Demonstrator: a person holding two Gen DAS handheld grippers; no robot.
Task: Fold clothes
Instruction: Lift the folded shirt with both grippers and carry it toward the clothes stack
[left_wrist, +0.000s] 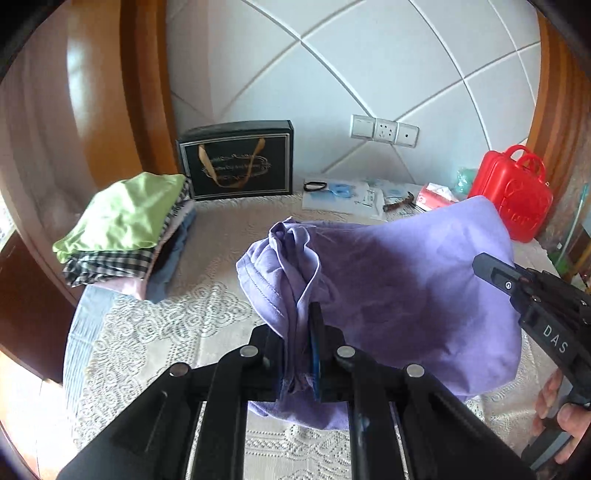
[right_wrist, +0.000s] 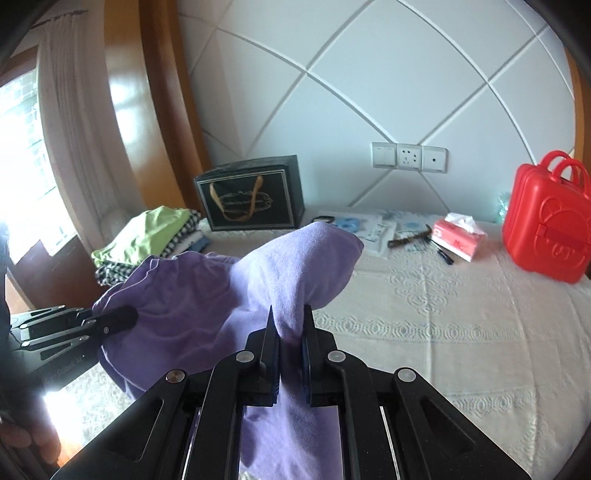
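Observation:
A purple garment (left_wrist: 406, 288) hangs lifted above the lace-covered bed, held at two places. My left gripper (left_wrist: 301, 332) is shut on a bunched edge of it, cloth pinched between the black fingers. In the right wrist view the same purple garment (right_wrist: 295, 266) is pinched by my right gripper (right_wrist: 291, 325), also shut on the cloth. The right gripper (left_wrist: 495, 273) enters the left wrist view from the right, with a hand on its handle. In the right wrist view the left gripper (right_wrist: 122, 319) shows at the left, against the cloth.
A stack of folded clothes (left_wrist: 122, 229) with a green piece on top lies at the bed's left. A dark gift bag (left_wrist: 236, 162) leans on the padded headboard. Papers, pens, a tissue pack (right_wrist: 458, 236) and a red plastic case (right_wrist: 546, 236) lie at the back right.

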